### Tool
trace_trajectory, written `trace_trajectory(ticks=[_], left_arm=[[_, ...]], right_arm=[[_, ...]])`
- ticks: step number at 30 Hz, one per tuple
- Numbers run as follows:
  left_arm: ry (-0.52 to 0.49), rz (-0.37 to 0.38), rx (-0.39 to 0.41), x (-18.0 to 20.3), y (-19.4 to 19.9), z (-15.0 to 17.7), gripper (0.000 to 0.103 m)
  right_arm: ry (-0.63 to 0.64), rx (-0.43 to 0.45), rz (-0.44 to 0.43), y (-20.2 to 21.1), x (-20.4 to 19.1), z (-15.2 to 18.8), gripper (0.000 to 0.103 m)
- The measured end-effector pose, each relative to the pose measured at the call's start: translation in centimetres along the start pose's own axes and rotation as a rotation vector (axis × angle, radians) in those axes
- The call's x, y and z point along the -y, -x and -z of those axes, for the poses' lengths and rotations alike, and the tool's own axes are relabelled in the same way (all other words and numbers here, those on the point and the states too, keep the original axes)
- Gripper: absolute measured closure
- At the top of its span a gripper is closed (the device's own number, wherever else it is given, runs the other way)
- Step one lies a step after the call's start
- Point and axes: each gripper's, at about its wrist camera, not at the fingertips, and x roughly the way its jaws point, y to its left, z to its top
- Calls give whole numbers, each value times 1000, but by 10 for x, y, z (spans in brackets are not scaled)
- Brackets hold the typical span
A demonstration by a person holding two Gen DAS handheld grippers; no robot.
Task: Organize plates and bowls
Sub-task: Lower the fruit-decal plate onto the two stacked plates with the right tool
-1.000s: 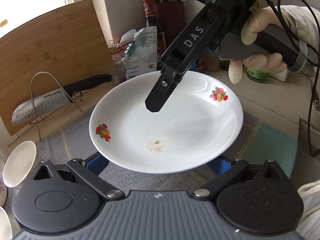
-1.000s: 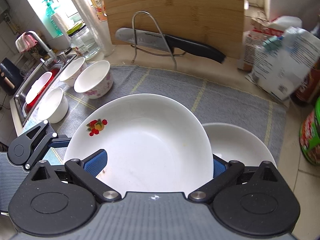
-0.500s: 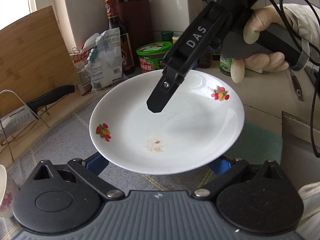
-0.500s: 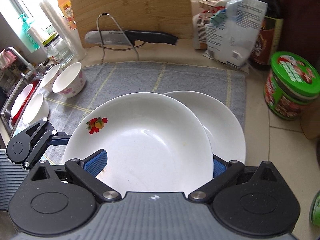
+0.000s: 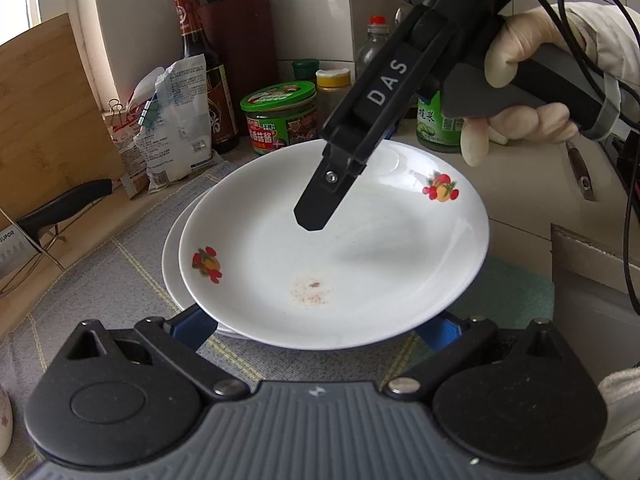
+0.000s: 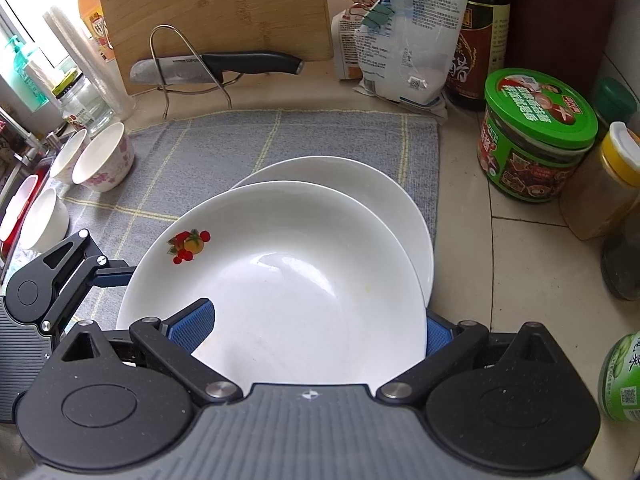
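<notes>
A white plate with fruit prints (image 5: 340,264) (image 6: 288,288) is held over a second white plate (image 6: 360,184) (image 5: 172,256) lying on the grey mat. My right gripper (image 6: 312,332) is shut on the printed plate's near rim, one blue pad inside and one under it. In the left wrist view its black finger (image 5: 320,204) rests inside the plate. My left gripper (image 5: 316,332) has its blue pads spread wide beneath the plate's other rim, open; it shows at left in the right wrist view (image 6: 60,276).
Several small bowls (image 6: 104,156) stand at the mat's left edge by the sink. A knife on a wire rack (image 6: 208,68) and a cutting board (image 6: 212,12) stand behind. Bags, a sauce bottle and jars (image 6: 536,136) crowd the back right counter.
Both grippers carried the printed plate to the right, and it now sits over the second plate on the mat. The jars have come into view; the bowls have slid left.
</notes>
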Motion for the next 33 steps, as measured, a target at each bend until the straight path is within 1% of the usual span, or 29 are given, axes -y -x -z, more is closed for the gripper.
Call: trace_trajectory(ticks=[19,27,33], left_arm=[[9,16,-30,-5,-9,-5,1],[9,22,-53,-8,-16,-9,1],[29,43,-85,-13,-24,-13,1]], right_arm=[[-14,-37,37,-4,3,-5,0],[-27,-62,55,-7,4,-9,0],[-44,-88,74,-11,5,-14,0]])
